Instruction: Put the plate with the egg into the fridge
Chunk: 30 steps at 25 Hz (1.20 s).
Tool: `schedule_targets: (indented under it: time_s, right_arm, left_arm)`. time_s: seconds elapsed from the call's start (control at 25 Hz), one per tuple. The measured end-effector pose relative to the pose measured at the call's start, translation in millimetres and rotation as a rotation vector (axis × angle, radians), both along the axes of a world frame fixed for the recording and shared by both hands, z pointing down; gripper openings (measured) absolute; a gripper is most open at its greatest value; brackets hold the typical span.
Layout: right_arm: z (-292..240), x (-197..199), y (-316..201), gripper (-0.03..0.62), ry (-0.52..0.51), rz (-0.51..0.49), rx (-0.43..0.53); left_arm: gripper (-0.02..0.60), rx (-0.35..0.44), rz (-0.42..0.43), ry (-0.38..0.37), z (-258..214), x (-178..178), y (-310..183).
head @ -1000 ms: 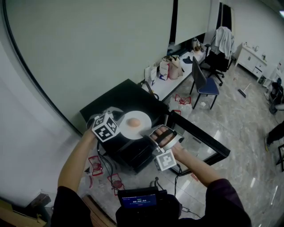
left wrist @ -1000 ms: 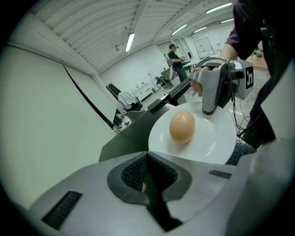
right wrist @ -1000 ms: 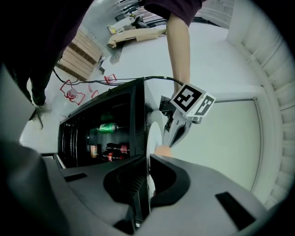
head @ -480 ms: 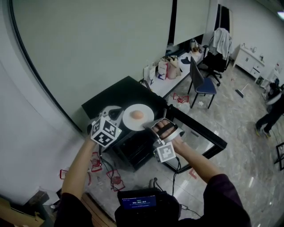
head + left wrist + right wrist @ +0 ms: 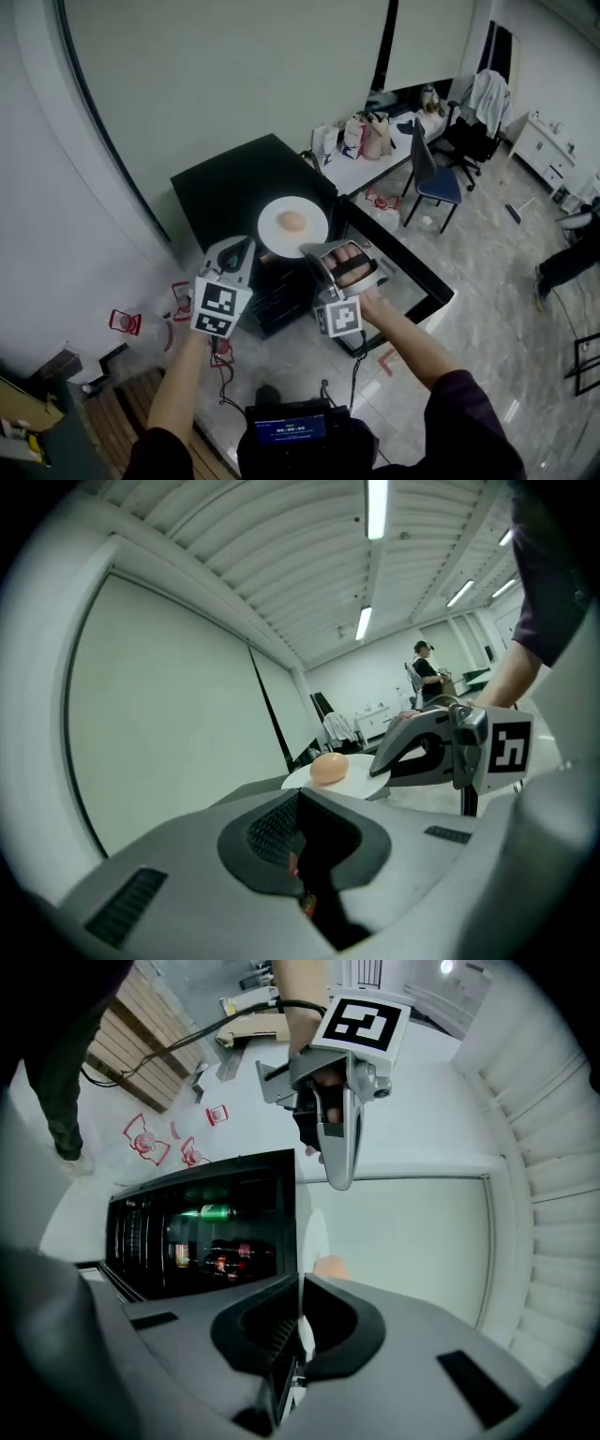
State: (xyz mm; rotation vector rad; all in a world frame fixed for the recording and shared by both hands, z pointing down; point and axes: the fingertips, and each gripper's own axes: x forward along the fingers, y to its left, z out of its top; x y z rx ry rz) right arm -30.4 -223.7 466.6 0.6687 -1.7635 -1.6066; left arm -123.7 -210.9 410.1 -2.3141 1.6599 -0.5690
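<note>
White plate (image 5: 275,234) bearing the egg (image 5: 292,221) is gripped at its rim by the right tongs (image 5: 311,251), over the open black fridge (image 5: 225,187); the left tongs (image 5: 238,247) are clenched on nothing, just beside the plate.

Open fridge (image 5: 234,192), stocked shelves
Its glass door (image 5: 398,281) hangs swung out to the right, leaving the front open; bottles (image 5: 202,1211) crowd the shelves inside.

The left tongs (image 5: 233,247) have pulled back from the round white plate (image 5: 272,231) with the light brown egg (image 5: 292,221), and now only the right tongs (image 5: 310,249) hold it.
</note>
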Motion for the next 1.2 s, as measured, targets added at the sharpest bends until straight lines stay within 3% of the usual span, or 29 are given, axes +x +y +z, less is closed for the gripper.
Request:
schedule_targets:
  time_s: [0.12,0.4,0.76,0.96,1.2]
  right_arm:
    - [4.1,19.0,26.7,0.018,0.004,-0.028,0.002]
    - [50.7,55.5,85.5,0.018,0.025,-0.035,-0.072]
    - [82.1,72.7,117.1,0.018,0.02,0.0,-0.082]
    - [82.9,67.9,115.2,0.018,0.01,0.004,-0.072]
    - [131.0,62.8,109.2,0.018,0.094,-0.019,-0.103]
  left_arm:
    - [0.009,0.041,-0.084,0.087,10.8,20.2,28.4]
    - [0.009,0.08,-0.251,0.193,55.4,53.2,106.2]
    - [0.009,-0.024,-0.213,0.213,103.5,81.9,149.5]
    - [0.009,0.023,-0.203,0.225,97.8,80.5,145.2]
    - [0.009,0.015,-0.212,0.26,132.4,73.8,138.5]
